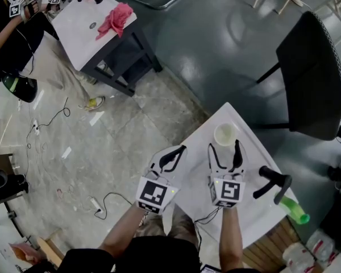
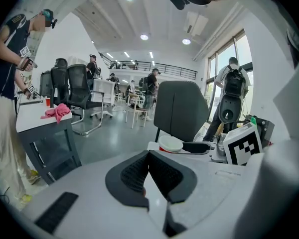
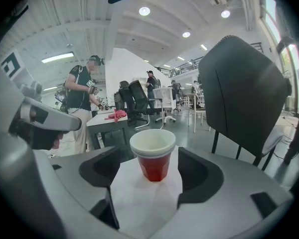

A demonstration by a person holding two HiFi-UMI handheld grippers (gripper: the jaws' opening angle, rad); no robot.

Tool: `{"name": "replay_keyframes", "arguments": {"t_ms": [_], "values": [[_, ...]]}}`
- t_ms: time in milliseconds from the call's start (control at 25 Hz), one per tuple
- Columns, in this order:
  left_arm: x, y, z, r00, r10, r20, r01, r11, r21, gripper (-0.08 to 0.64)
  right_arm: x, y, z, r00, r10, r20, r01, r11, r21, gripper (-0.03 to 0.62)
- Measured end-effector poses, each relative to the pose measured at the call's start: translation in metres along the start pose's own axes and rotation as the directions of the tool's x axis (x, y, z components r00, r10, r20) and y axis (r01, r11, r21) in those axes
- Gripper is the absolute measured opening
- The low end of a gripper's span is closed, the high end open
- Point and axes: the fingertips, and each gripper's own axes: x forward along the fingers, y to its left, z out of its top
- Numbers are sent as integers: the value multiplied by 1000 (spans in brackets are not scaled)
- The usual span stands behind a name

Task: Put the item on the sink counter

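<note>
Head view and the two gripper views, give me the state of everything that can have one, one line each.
red cup: upright on the white table, between the right jaws, untouched.
right hand-held gripper: open, holding nothing.
left hand-held gripper: shut, empty.
pink cloth: crumpled on the far table.

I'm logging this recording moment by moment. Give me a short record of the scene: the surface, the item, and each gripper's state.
surface: white table
item: red cup with a white inside, upright on the table
left gripper: jaws together, nothing held
right gripper: jaws wide apart, the cup stands between their tips, pads not touching it
also there: green thing with black handle at the table's right edge, kind unclear
</note>
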Motion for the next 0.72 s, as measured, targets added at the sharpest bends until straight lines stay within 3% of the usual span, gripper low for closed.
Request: {"name": "replay_keyframes", "arguments": {"t_ms": [600,720], "values": [[-47,-17,27,997,-24,76,21,999,37,2,-51,21,44,999,-35,39,36,999,-21,330],[-62,-24,34,995,-32,95,28,998,48,2,-67,24,51,995,-44,85,46,999,-22,321]]}}
